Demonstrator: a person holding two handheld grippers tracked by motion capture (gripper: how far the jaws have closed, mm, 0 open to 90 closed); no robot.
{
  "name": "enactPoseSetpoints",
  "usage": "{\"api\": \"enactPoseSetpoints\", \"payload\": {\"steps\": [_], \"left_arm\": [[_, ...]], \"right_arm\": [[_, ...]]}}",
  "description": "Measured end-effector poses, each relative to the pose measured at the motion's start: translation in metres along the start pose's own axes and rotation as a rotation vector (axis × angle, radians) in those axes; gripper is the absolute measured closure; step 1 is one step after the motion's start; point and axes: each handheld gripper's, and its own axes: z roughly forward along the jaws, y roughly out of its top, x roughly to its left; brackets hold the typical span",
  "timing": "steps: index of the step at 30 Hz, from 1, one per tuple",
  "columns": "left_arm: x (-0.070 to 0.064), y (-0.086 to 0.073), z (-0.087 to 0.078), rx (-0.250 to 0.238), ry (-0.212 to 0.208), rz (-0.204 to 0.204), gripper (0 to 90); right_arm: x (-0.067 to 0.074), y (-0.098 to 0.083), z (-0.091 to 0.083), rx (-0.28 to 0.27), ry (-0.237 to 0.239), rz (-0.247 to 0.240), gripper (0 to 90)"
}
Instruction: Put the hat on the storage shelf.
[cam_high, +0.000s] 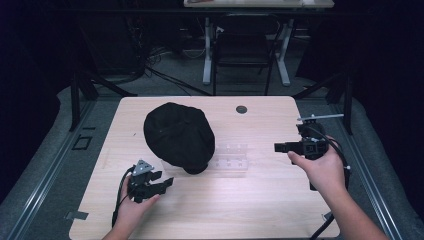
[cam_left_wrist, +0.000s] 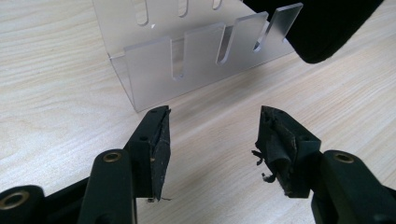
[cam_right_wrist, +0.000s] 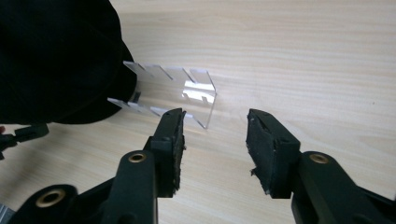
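Overall: we see a pale wooden worktop (cam_high: 260, 200) from the high view, with a person's forearms coming in from the bottom edge.
Left gripper (cam_high: 167, 182): lower left of the high view, held low over the worktop, pointing right and slightly up the frame. In the left gripper view (cam_left_wrist: 212, 149) we see its fingers (cam_left_wrist: 156, 149) spread apart with nothing between them; the pads look frayed.
Left hand (cam_high: 132, 207): bottom left of the high view, wrapped around the gripper's rear, with a black cable looping beside it.
Black cap (cam_high: 179, 135): centre left of the high view, a rounded dark fabric shape resting over the left end of the rack. It sits at the upper right in the left gripper view (cam_left_wrist: 322, 28) and the upper left in the right gripper view (cam_right_wrist: 56, 60).
Clear slotted rack (cam_high: 231, 157): centre of the high view, just right of the cap, standing on the worktop. We see it ahead of both sets of fingers, untouched (cam_left_wrist: 187, 60) (cam_right_wrist: 187, 88).
Right gripper (cam_high: 276, 147): right of centre in the high view, pointing left toward the rack. In the right gripper view (cam_right_wrist: 215, 149) its fingers (cam_right_wrist: 170, 149) stand apart and empty.
Right hand (cam_high: 322, 167): right side of the high view, gripping the tool's body.
Dark round hole (cam_high: 241, 109): upper centre of the worktop.
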Motion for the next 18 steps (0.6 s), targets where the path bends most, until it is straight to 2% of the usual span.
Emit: {"api": "enactPoseSetpoints", "payload": {"steps": [1,2,7,9,14,18], "left_arm": [[0.000,0.000,0.001,-0.001,0.003,-0.002,44.2],[0.000,-0.001,0.001,-0.006,0.006,-0.001,43.9],[0.001,-0.002,0.002,-0.002,0.007,-0.003,43.7],[0.001,-0.002,0.002,-0.002,0.007,-0.003,43.6],[0.001,-0.002,0.002,0.007,0.006,-0.009,43.6],[0.002,-0.002,0.002,0.007,0.006,-0.007,43.6]], "right_arm": [[0.000,-0.001,0.001,0.011,-0.009,-0.003,54.2],[0.000,-0.005,0.004,0.004,-0.024,-0.021,52.7],[-0.001,-0.020,0.012,-0.015,-0.046,-0.044,47.2],[-0.002,-0.027,0.016,-0.003,-0.060,-0.048,47.1],[-0.005,-0.044,0.024,-0.014,-0.082,-0.052,46.6],[-0.006,-0.058,0.032,-0.028,-0.106,-0.074,45.5]]}}
